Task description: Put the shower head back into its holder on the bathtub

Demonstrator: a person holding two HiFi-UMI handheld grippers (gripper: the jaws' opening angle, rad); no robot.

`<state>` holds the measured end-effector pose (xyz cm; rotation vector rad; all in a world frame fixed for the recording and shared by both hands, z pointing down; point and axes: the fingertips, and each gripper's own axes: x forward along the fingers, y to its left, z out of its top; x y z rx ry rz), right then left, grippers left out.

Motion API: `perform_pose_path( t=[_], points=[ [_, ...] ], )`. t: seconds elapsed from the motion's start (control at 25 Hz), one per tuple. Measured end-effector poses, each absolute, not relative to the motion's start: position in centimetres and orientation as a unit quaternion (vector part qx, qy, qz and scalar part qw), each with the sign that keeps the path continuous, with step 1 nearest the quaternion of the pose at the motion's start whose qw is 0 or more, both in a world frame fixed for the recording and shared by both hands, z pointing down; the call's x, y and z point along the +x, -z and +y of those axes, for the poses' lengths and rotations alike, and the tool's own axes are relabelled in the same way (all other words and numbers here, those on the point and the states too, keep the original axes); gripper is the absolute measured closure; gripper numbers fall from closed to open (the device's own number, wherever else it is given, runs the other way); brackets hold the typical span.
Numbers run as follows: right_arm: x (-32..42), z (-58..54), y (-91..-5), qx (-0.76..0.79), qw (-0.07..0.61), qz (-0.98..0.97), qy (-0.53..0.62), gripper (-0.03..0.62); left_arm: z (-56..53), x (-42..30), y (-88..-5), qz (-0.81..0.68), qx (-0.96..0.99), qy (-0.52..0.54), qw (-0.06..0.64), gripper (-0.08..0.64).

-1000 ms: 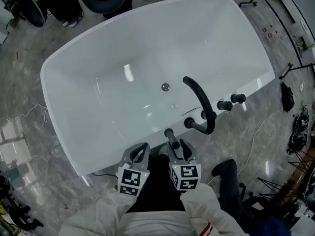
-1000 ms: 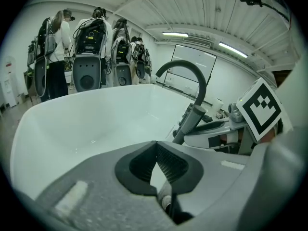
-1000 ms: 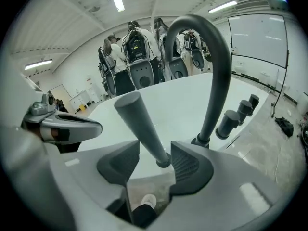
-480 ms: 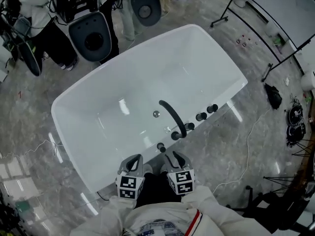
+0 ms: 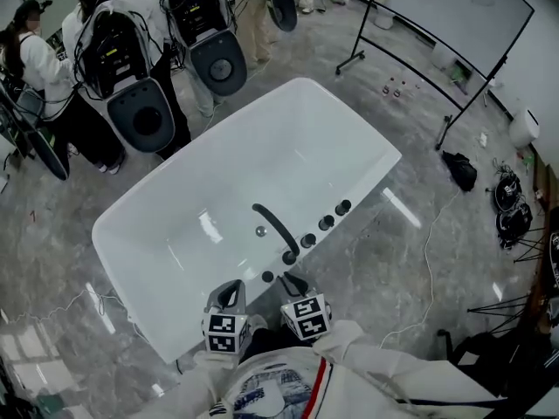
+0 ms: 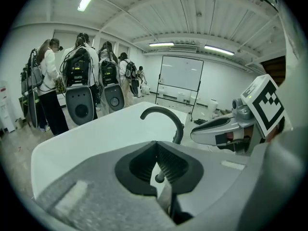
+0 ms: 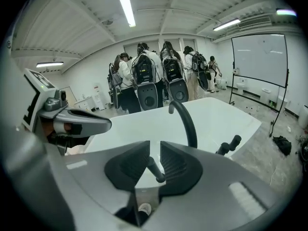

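Right at the near rim of a white freestanding bathtub [image 5: 332,138], a person in white sleeves holds two hand-held grippers side by side, close to the chest and above the tub's edge. Both point forward and down toward the tub.

The left gripper [image 5: 231,286] has its jaws pressed together at the tips, with nothing pinched between them. The right gripper [image 5: 291,279] has its jaws slightly apart, leaving a narrow gap. They have just been closing, and nothing is gripped between them.

The shower head [image 5: 267,277] is a slim black wand. It stands in its holder on the tub's near rim, just beyond the two grippers and touching neither. In each gripper view it shows through the space between the jaws, lower down and clear of the pads, tilted a little.

Beside it a black curved spout [image 5: 275,227] arches over the basin. A row of black knobs [image 5: 325,223] runs along the rim to the right of the spout.

At the far side of the tub stand several people [image 5: 131,68] wearing backpack rigs. A whiteboard on a stand [image 5: 454,7] is at the back right. The floor [image 5: 393,260] is grey marble, with a thin cable lying across it.
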<state>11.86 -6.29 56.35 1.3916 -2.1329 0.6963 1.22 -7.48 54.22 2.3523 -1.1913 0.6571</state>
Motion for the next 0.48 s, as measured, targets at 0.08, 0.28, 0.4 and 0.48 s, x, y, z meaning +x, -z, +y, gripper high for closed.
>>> perform_pose_path(
  t=[0.08, 0.28, 0.4, 0.48],
  points=[
    [12.3, -6.7, -55.7, 0.508, 0.248, -0.785, -0.253, 0.535, -8.2, 1.8, -53.4, -0.431, 0.847, -0.234, 0.206, 0.56],
    [13.5, -6.7, -54.3, 0.5, 0.246, -0.794, -0.242, 0.586, -8.0, 3.0, -52.0, -0.444, 0.842, -0.232, 0.2, 0.56],
    [14.1, -6.6, -53.5, 0.502, 0.238, -0.797, -0.237, 0.586, -7.4, 3.3, -51.3, -0.451, 0.84, -0.23, 0.197, 0.56],
    [14.1, -6.9, -53.1, 0.498, 0.239, -0.799, -0.237, 0.586, -7.7, 3.0, -50.7, -0.458, 0.838, -0.226, 0.195, 0.56]
  ],
)
